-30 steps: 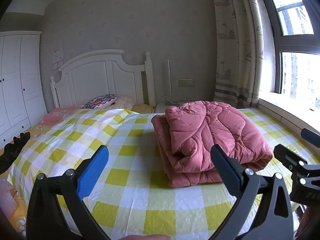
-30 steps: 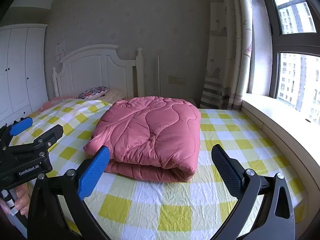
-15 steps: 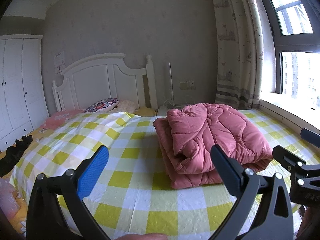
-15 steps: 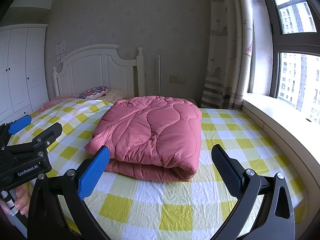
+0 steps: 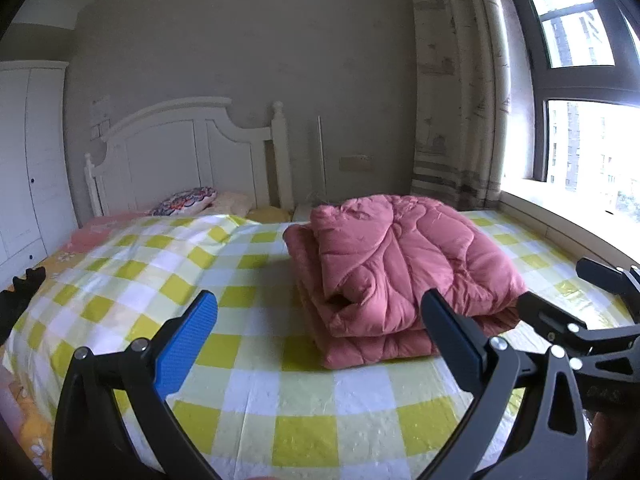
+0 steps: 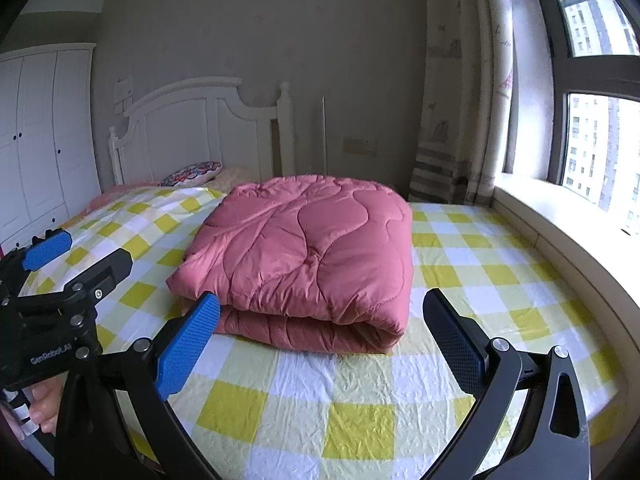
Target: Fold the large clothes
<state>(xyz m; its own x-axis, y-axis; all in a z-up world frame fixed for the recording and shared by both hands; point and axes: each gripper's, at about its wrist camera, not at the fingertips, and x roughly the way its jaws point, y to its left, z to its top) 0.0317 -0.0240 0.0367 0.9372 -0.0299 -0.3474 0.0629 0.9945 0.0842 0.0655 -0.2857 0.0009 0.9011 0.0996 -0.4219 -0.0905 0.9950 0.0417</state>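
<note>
Left wrist view shows our left gripper (image 5: 318,338) and right gripper (image 6: 320,336) both spread apart, empty, short of the folded quilt (image 6: 304,252) on the bed (image 6: 360,392); its puffy top layer could slide open.

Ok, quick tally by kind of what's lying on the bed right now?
Pink quilt, folded: 1
Patterned pillow: 1
Cream pillow: 1
Yellow pillow: 1
Black garment, at the bed's left edge: 1
Total: 5
</note>
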